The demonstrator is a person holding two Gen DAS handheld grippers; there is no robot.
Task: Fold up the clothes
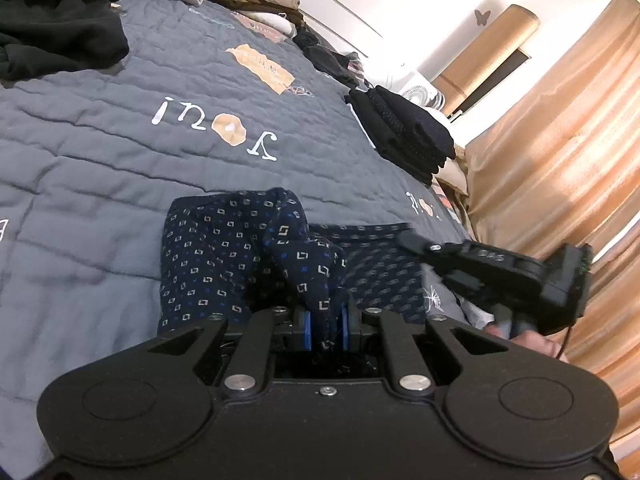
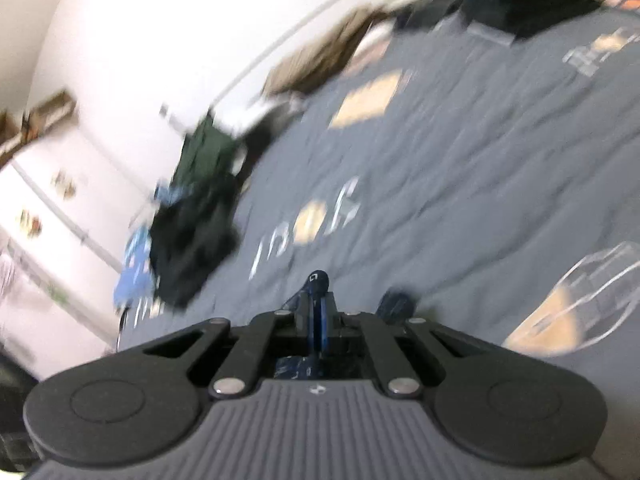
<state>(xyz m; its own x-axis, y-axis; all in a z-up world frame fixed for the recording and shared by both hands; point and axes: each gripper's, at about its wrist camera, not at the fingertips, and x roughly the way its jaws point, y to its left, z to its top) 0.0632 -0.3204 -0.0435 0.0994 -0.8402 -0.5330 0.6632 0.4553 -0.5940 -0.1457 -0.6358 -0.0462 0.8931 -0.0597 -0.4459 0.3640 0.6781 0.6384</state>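
Right now your left gripper [image 1: 326, 326] is clamped on a bunched fold of the navy patterned garment [image 1: 224, 256], which lies across the grey quilt [image 1: 100, 152], its long axis running left to right. White stitched letters [image 1: 216, 128] appear upside down, roughly "Joui". Your right gripper [image 2: 318, 320] pinches a dark blue fabric corner [image 2: 316, 282].

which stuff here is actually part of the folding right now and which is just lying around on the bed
In the job: patterned navy garment, left gripper, right gripper.

Lying about: black clothes heap, folded dark stack, grey quilt, fan, curtain.
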